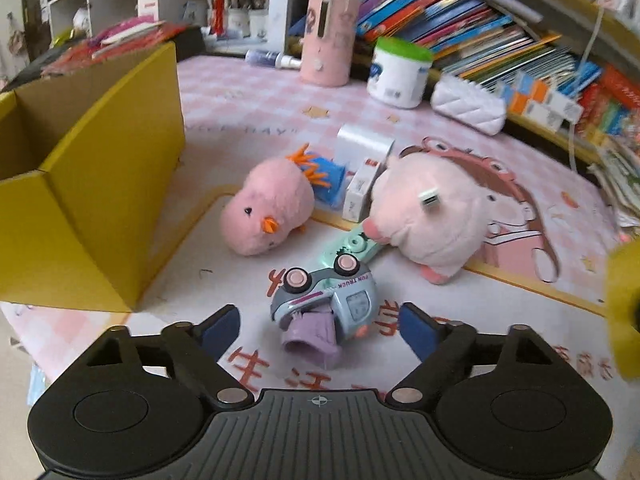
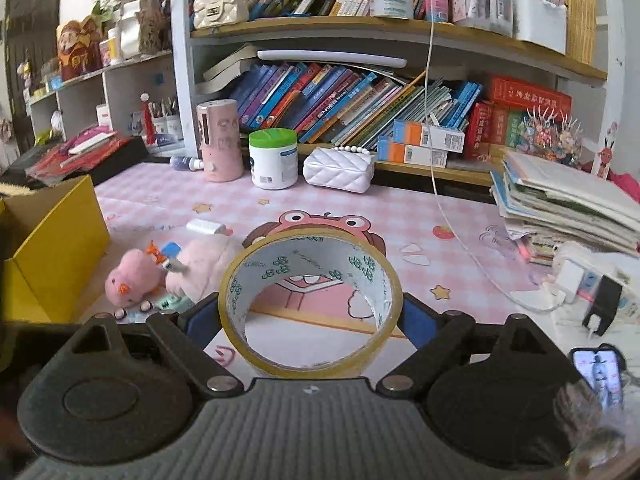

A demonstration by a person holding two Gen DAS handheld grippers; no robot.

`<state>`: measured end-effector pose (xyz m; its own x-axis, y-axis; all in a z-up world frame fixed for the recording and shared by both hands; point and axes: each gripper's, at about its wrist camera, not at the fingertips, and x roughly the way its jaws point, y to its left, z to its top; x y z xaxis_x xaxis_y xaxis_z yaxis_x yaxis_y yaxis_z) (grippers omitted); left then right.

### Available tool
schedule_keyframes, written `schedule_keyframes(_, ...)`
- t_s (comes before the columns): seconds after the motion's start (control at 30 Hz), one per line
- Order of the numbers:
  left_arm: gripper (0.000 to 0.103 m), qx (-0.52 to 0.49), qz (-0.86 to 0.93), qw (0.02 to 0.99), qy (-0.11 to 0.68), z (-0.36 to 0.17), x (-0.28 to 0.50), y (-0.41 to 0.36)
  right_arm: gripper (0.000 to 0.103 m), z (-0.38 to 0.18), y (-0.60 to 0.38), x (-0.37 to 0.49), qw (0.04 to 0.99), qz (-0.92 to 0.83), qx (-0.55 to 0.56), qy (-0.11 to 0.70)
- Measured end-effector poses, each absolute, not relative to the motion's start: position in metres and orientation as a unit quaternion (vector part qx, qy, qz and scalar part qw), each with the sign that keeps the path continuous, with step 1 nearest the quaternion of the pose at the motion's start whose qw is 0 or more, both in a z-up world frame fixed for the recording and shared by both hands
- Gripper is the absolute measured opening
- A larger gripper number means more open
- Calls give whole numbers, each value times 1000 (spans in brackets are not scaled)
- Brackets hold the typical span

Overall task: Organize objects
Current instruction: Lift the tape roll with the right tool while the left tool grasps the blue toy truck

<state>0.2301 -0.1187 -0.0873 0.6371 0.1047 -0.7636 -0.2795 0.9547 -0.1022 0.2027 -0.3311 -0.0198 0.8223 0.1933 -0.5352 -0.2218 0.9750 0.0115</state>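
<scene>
A: Tape roll (image 2: 311, 304) sits lower centre of the right wrist view, standing on edge with its hole toward the camera. The right gripper (image 2: 311, 316) has a blue pad on each side of it, touching the yellow rim, so it holds the roll clear of the table (image 2: 440, 208).

B: Left gripper (image 1: 320, 330)?

A: Lower centre of the left wrist view. Blue pads stand wide apart with nothing pressed between them. The toy car (image 1: 326, 298) lies on its side just beyond the fingertips, pink wheels up, with a lilac piece at its near end. Pads not touching it.

B: Other items on the table?

A: Pink chick plush (image 1: 268, 212) at mid-frame, left of centre. Larger pink plush (image 1: 432, 212) to its right, with a small white clip-like piece on its side. A mint green tape dispenser (image 1: 352, 246) pokes out between the large plush and the car. White boxes (image 1: 362, 168) stand behind the two plush toys.

B: Container?

A: Yellow cardboard box (image 1: 100, 184), open, at the left edge of the left wrist view, on the table. Its inside is only partly visible; contents cannot be told.

B: Background?

A: Pink cylinder (image 2: 220, 140), white jar with green lid (image 2: 273, 158) and white quilted purse (image 2: 339, 170) along the far table edge, bookshelf (image 2: 360, 32) behind.
</scene>
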Motion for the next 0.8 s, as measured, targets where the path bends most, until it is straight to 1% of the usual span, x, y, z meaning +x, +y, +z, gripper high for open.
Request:
schedule_keyframes(0.07, 79, -99, 111, 897, 416, -95, 237, -120, 91, -20, -333, 197, 953, 115, -34, 278)
schedule_keyframes(0.1, 72, -94, 112, 897, 418, -98, 241, -121, 91, -20, -333, 196, 952, 118, -36, 279)
schedule_keyframes(0.17, 61, -78, 116, 900, 413, -100, 244, -124, 91, -20, -332, 197, 950, 127, -40, 283)
schedule_keyframes(0.3, 61, -80, 102, 899, 418, -95, 240, -123, 91, -22, -327, 196, 945, 147, -48, 288)
schedule_keyframes(0.4, 61, -77, 89, 906, 405, -81, 230, -120, 91, -22, -321, 198, 943, 155, -47, 292)
schedule_keyframes(0.7, 61, -87, 74, 944, 309, -3, 176, -85, 91, -28, -286, 208, 932, 147, -36, 330)
schedule_keyframes(0.8, 61, -92, 85, 950, 285, 15, 158, -67, 90, -23, -267, 207, 928, 161, -36, 335)
